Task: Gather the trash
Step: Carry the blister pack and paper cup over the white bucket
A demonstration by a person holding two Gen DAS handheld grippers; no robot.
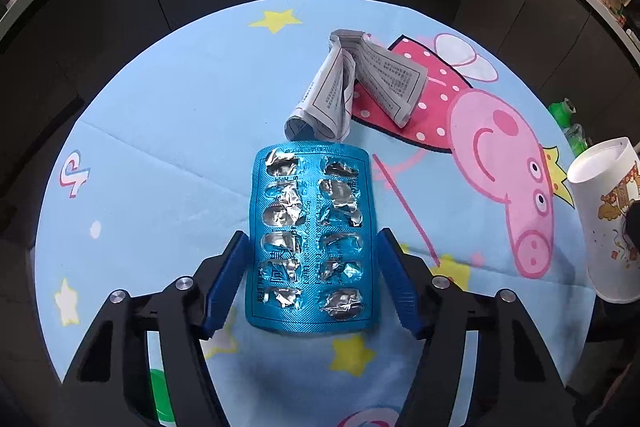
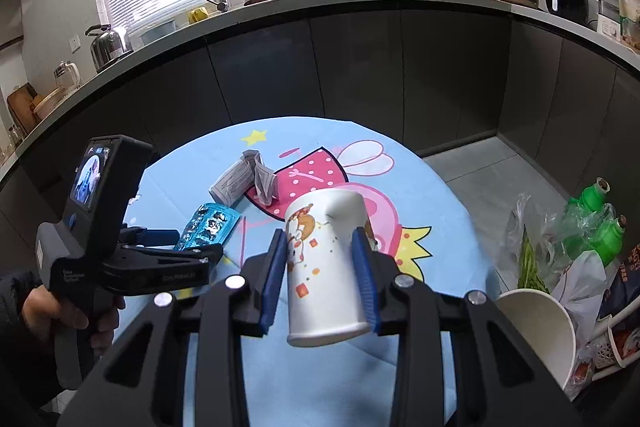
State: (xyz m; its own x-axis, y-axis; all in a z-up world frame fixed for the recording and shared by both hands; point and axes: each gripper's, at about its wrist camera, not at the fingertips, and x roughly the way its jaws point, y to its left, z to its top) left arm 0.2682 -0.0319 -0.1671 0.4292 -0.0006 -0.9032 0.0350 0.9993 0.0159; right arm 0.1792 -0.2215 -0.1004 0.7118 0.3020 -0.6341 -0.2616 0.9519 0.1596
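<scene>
An emptied blue blister pack (image 1: pixel 312 239) lies on the blue cartoon tablecloth (image 1: pixel 160 147). My left gripper (image 1: pixel 312 233) points steeply down over it, and its blue pads (image 1: pixel 228 279) rest against the pack's two long edges. In the right wrist view, the left gripper (image 2: pixel 160 239) sits low over the pack (image 2: pixel 210 225). My right gripper (image 2: pixel 320 237) is shut on a white printed paper cup (image 2: pixel 324 267), dented near its far end and held above the table. That cup (image 1: pixel 604 211) also shows at the right edge of the left wrist view.
A folded printed leaflet (image 1: pixel 352 87) lies just beyond the blister pack. To the right of the table, a plastic bag (image 2: pixel 560 247) holds green bottles (image 2: pixel 600 219) and more paper cups (image 2: pixel 540 331). Dark cabinets (image 2: pixel 360 67) under a cluttered counter curve behind the table.
</scene>
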